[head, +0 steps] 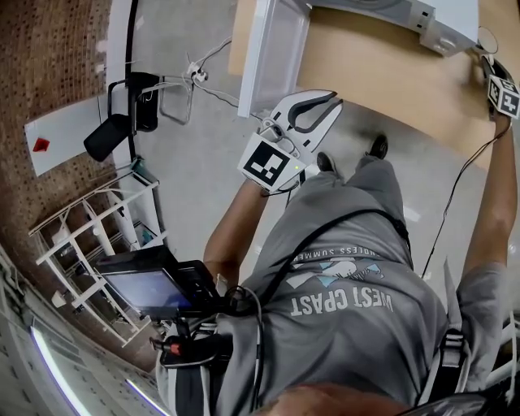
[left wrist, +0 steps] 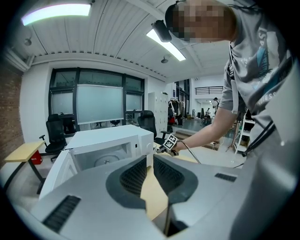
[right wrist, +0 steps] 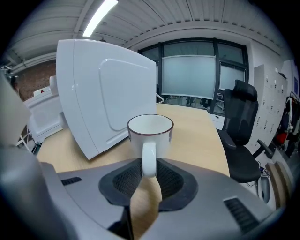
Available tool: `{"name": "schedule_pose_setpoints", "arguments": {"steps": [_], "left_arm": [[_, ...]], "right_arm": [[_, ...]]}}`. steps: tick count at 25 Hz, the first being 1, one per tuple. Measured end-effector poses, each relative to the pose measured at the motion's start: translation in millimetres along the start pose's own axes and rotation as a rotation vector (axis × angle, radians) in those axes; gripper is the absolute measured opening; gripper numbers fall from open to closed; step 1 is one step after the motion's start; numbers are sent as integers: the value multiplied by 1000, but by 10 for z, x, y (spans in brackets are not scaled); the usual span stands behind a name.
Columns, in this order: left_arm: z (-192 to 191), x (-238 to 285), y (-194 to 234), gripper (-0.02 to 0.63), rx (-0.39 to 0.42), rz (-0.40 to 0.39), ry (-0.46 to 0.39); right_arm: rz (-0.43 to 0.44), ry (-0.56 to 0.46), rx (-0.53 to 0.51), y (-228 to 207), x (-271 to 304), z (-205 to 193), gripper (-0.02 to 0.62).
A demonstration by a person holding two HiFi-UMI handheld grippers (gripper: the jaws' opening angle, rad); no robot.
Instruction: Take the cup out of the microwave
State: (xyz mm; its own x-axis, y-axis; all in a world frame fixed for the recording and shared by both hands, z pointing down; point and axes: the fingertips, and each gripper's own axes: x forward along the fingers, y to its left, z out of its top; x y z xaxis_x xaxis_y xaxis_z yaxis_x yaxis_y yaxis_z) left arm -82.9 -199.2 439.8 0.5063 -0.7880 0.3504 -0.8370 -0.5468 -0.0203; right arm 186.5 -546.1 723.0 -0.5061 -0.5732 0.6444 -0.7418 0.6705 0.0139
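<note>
R gripper (right wrist: 149,165) is clamped on the handle of the white cup (right wrist: 150,132), which is empty and outside the microwave (left wrist: 105,143). L gripper (left wrist: 149,161): jaws a slit apart, nothing between. Only the L gripper view shows the door open and the turntable bare. Head view: my shirt (head: 349,313) reads "WEST COAST".

Microwave (head: 439,20) partly beyond top edge

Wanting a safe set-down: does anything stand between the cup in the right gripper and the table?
Nothing visible does. The right gripper grips the cup by its handle, with bare table below and beyond it; the microwave stands beside the cup, not in the way.
</note>
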Motion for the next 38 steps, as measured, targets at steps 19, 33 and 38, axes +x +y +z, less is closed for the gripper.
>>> {"name": "schedule_pose_setpoints", "arguments": {"steps": [19, 33, 38], "left_arm": [[51, -472, -61, 87, -22, 9, -77], [198, -899, -370, 87, -45, 6, -155], [63, -1034, -477, 87, -24, 11, -103]], "right_arm": [[-77, 13, 38, 64, -411, -9, 158], [-80, -89, 46, 421, -1282, 163, 158], [-65, -146, 56, 665, -1652, 228, 158]]}}
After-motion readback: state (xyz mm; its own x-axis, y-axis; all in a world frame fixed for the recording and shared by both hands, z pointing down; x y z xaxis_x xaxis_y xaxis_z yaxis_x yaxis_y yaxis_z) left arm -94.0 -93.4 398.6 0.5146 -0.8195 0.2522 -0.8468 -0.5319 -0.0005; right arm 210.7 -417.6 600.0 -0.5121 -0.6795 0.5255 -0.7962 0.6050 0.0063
